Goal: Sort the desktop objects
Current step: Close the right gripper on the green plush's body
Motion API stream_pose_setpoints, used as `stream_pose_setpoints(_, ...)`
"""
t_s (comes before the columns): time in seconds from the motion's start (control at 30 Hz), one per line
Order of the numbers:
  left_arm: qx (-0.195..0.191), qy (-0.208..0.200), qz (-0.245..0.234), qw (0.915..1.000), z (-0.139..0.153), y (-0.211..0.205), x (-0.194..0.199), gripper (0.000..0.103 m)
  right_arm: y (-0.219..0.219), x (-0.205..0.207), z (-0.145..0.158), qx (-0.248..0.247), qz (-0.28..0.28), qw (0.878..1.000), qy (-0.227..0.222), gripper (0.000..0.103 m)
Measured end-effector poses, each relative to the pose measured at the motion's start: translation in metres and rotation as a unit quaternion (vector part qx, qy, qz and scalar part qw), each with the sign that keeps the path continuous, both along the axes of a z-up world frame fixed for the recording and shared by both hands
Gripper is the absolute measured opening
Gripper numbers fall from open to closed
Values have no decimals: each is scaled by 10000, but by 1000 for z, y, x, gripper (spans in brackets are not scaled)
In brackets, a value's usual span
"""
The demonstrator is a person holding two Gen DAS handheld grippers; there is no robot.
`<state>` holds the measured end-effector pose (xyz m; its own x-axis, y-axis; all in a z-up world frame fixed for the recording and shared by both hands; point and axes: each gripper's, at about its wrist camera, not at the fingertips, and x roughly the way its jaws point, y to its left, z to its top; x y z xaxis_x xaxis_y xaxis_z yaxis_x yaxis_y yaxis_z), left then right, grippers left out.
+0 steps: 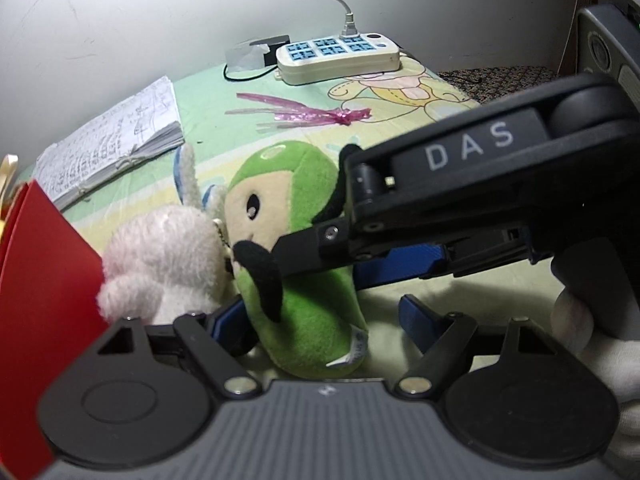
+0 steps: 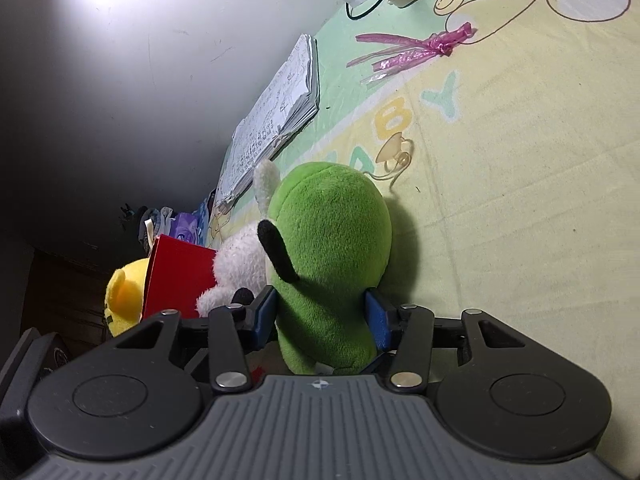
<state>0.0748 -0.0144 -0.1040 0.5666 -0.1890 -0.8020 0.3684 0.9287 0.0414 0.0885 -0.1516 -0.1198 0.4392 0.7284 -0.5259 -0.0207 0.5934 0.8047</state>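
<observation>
A green plush toy (image 1: 304, 312) with a beige face and black ears stands on the pastel cartoon sheet (image 1: 400, 128). In the left wrist view my right gripper (image 1: 320, 264) reaches in from the right and is clamped across the toy's middle. The right wrist view shows my right gripper (image 2: 320, 316) with both blue pads pressed into the green plush toy (image 2: 332, 240). My left gripper (image 1: 320, 320) is open around the toy's lower body; its left pad is close to the plush and its right pad stands apart. A white plush rabbit (image 1: 168, 256) leans against the toy's left side.
A red box (image 1: 36, 320) stands at the left, with a yellow plush (image 2: 124, 296) behind it. A written notebook (image 1: 116, 144), a pink ribbon (image 1: 312, 114) and a power strip (image 1: 336, 58) lie farther back near the wall. A clear suction hook (image 2: 394, 152) lies on the sheet. A white-gloved hand (image 1: 572, 320) holds the right gripper.
</observation>
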Motion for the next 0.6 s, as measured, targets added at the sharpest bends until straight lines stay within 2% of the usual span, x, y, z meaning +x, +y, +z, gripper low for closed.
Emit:
stream_pose_setpoints(0.27,-213,203,-406,9987,10,-15,-47,81,-18,-44,9,-83,-112,9997,190,51)
stream_pose_setpoints(0.4,-200,278,-539,9980,10,-21,-69,81,-18,-65,11,-204,-104,9994,273,51)
stream_pose_setpoints(0.6,-331,475,-724,9957,11,-16,-103,81,-21,-99,10,-214,-2,9987,458,52)
